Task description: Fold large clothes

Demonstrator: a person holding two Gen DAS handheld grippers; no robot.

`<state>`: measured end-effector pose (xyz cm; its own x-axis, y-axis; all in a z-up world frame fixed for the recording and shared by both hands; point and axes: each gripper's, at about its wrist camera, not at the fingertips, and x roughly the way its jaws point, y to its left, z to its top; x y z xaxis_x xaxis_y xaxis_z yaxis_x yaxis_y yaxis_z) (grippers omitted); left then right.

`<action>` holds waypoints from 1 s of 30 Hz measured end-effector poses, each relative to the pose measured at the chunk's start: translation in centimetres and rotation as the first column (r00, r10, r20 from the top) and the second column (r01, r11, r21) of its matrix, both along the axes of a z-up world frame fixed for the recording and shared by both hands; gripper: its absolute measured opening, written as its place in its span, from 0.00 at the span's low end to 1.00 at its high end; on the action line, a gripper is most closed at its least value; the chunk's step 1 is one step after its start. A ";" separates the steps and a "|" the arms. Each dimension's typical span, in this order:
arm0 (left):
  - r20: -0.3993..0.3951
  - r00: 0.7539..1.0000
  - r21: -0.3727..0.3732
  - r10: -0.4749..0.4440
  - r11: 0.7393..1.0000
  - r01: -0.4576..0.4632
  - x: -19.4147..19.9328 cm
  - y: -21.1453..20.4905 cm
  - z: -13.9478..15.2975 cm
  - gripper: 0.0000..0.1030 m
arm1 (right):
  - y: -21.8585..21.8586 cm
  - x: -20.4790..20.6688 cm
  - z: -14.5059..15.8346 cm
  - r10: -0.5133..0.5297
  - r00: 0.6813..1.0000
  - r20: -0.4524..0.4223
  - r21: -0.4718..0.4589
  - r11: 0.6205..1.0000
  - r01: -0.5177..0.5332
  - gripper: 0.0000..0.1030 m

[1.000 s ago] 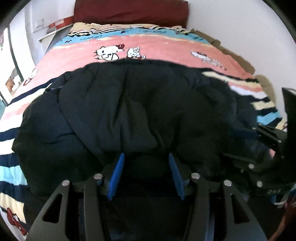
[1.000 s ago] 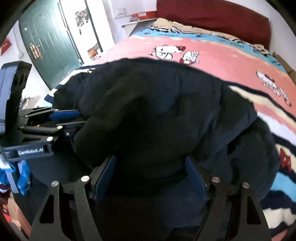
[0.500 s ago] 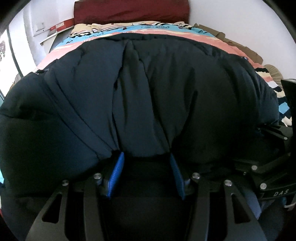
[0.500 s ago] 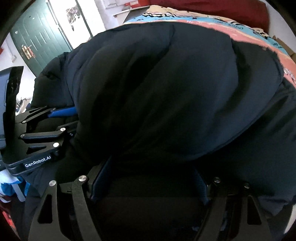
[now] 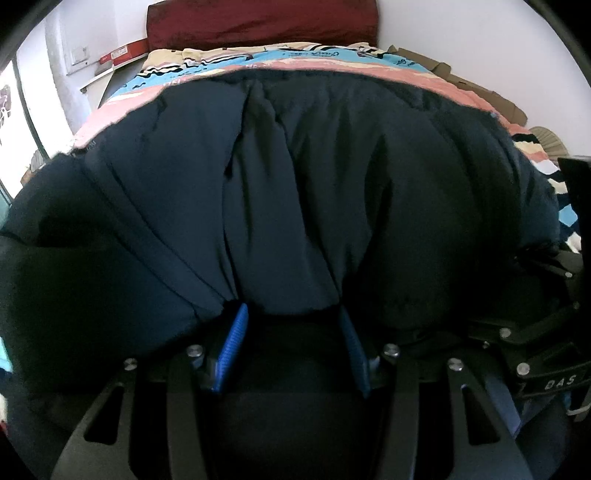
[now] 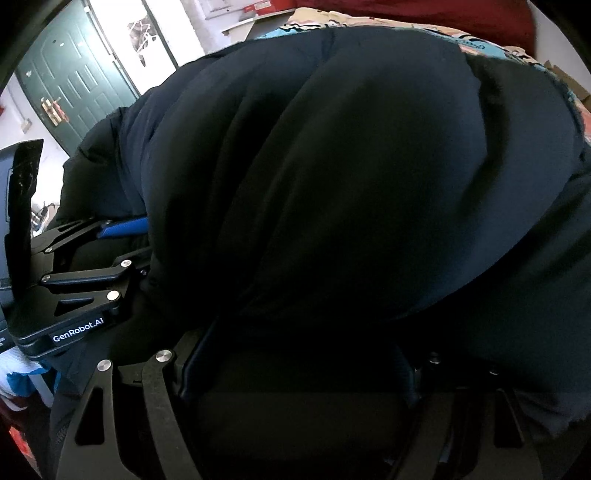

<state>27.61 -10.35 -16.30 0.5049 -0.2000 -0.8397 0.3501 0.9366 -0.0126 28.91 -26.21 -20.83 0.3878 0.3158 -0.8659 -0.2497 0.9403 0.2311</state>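
Note:
A big dark navy padded jacket [image 5: 295,192] fills the left wrist view and also the right wrist view [image 6: 332,177]. It is lifted off the bed and bulges over both grippers. My left gripper [image 5: 291,314] is shut on a thick bunch of the jacket's edge between its blue pads [image 5: 234,339]. My right gripper [image 6: 295,332] is shut on another part of the jacket edge; its fingers are mostly buried in the cloth. The left gripper also shows in the right wrist view [image 6: 122,227], at the left and close by. The right gripper shows at the right edge of the left wrist view [image 5: 535,332].
The bed [image 5: 258,62] has a pink, blue and striped cartoon cover, with a dark red headboard [image 5: 258,18] by the white wall. A green door [image 6: 70,77] stands at the left. A shelf [image 5: 110,62] is left of the bed head.
Both grippers have lifted the jacket edge up and carried it toward the head of the bed. The jacket now hides most of the bed cover.

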 end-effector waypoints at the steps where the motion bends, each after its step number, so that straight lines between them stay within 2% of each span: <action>1: -0.002 1.000 -0.004 -0.004 1.000 0.004 -0.3 0.1 0.8 0.48 | 0.0 -0.1 0.6 -0.006 1.000 0.004 -0.006 1.000 0.006 0.75; 6: 0.011 1.000 -0.056 -0.011 0.998 0.012 -1.7 1.4 4.9 0.47 | -1.4 -1.5 3.4 -0.042 0.999 0.020 0.031 0.999 0.041 0.78; 10: 0.058 0.998 -0.086 -0.033 0.996 0.038 -3.4 1.9 8.5 0.47 | -2.7 -3.3 7.3 -0.011 0.995 0.097 0.014 1.000 0.009 0.78; 13: 0.045 0.998 -0.114 -0.052 0.992 0.057 -4.5 1.9 9.1 0.47 | -5.1 -3.2 9.9 -0.029 0.987 0.155 0.003 1.000 0.029 0.78; 15: 0.019 0.998 -0.141 -0.064 0.988 0.066 -5.4 1.5 8.5 0.47 | -6.5 -2.4 10.7 -0.062 0.983 0.173 -0.020 0.998 0.066 0.79; 17: -0.016 0.998 -0.138 -0.069 0.988 0.066 -6.0 0.9 7.0 0.47 | -8.4 -0.6 9.9 -0.109 0.981 0.161 -0.067 0.990 0.121 0.79; 18: -0.021 0.997 -0.113 -0.069 0.991 0.066 -6.2 0.5 6.1 0.47 | -8.9 -0.3 9.1 -0.124 0.982 0.144 -0.081 0.987 0.137 0.79; 23: -0.055 0.995 -0.080 -0.077 0.994 0.073 -6.1 -0.3 2.8 0.47 | -9.9 -0.4 3.7 -0.102 0.995 0.014 -0.132 0.986 0.103 0.80; 25: -0.069 0.994 -0.054 -0.087 0.995 0.084 -5.8 -0.9 1.5 0.47 | -9.8 -0.2 3.0 -0.093 0.996 0.002 -0.137 0.986 0.092 0.81; 30: -0.081 0.993 -0.082 -0.088 0.993 0.082 -5.4 -0.9 -0.1 0.47 | -9.7 0.3 1.7 -0.112 0.994 -0.011 -0.139 0.984 0.109 0.81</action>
<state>22.24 -11.27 -16.41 0.4116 -0.3063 -0.8583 0.4231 0.8984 -0.1178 29.25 -35.88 -19.16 0.3967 0.1485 -0.9059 -0.1393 0.9851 0.1005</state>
